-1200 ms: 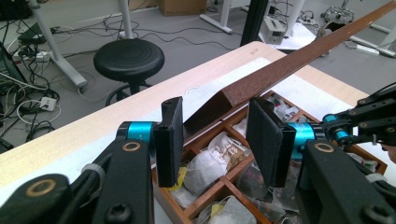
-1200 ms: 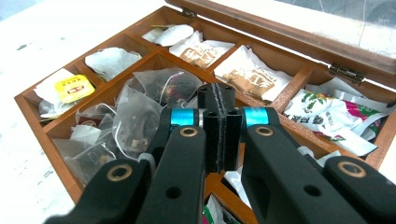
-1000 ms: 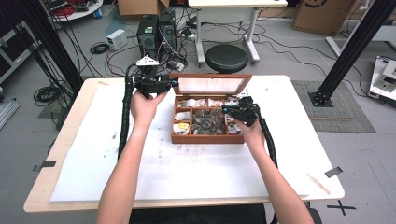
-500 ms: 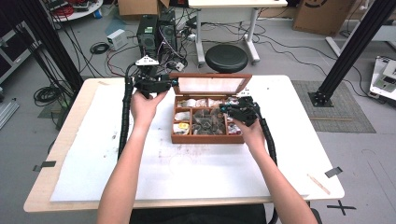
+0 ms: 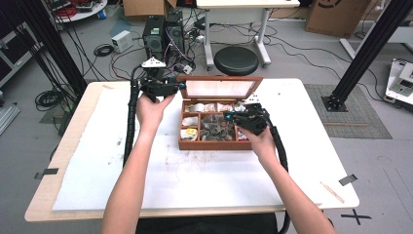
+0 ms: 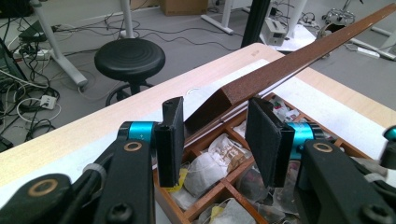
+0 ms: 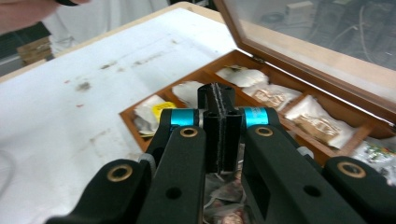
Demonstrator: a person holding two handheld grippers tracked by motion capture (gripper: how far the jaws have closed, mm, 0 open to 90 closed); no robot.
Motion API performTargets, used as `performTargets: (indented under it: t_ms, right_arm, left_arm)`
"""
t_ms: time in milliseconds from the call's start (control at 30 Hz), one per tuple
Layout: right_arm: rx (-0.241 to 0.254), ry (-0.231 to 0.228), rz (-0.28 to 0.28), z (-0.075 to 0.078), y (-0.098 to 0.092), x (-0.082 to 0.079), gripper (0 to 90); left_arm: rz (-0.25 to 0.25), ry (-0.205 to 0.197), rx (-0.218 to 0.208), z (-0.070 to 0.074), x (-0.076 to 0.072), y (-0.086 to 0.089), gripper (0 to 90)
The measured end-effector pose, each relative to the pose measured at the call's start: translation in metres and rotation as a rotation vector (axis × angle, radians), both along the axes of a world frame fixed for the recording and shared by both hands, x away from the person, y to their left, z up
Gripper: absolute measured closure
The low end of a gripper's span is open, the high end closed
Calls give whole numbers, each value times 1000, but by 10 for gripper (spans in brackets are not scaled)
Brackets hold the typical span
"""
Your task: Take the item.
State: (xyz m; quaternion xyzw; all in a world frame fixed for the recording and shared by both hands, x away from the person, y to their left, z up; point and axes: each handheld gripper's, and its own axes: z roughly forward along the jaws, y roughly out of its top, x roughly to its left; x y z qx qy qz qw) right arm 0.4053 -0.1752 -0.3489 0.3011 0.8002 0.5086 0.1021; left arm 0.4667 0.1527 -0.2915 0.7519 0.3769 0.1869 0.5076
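Brown wooden compartment box (image 5: 214, 141) w/ glass-paned lid (image 5: 220, 88) sits mid-table, lid raised upright. Left gripper (image 6: 215, 140) jaws straddle the lid's near corner, apart, no pad contact seen. Right gripper (image 7: 219, 135) clenched tight, nothing visible between pads, above teabag packets (image 7: 261, 95) in the box.

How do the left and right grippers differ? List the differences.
The left gripper's jaws stand apart; the right gripper's jaws are pressed shut. The left gripper sits at the corner of the raised lid; the right gripper hovers over the wooden box's compartments of packets. Both are black with blue fittings, each held in a hand.
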Motion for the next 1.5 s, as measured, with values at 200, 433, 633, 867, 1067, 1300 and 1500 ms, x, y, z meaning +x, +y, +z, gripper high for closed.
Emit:
performTargets:
  t_ms: [200,433,633,867,1067,1300,1500]
  right_arm:
    - [26,-7,49,6,5,-11,900]
    - [57,-3,110,11,11,-24,900]
    - [75,-9,173,13,19,-37,900]
    - [100,-3,231,15,28,-50,900]
    - [109,-4,273,16,35,-59,900]
    - [131,9,327,15,43,-69,900]
    - [141,11,362,15,49,-75,900]
  left_arm:
    - [4,2,-5,0,1,0,572]
    - [5,2,-5,0,1,0,572]
    - [4,2,-5,0,1,0,572]
    - [5,1,-7,0,1,0,571]
    - [6,1,-8,0,1,0,571]
    - [6,1,-8,0,1,0,571]
    - [6,2,-7,0,1,0,571]
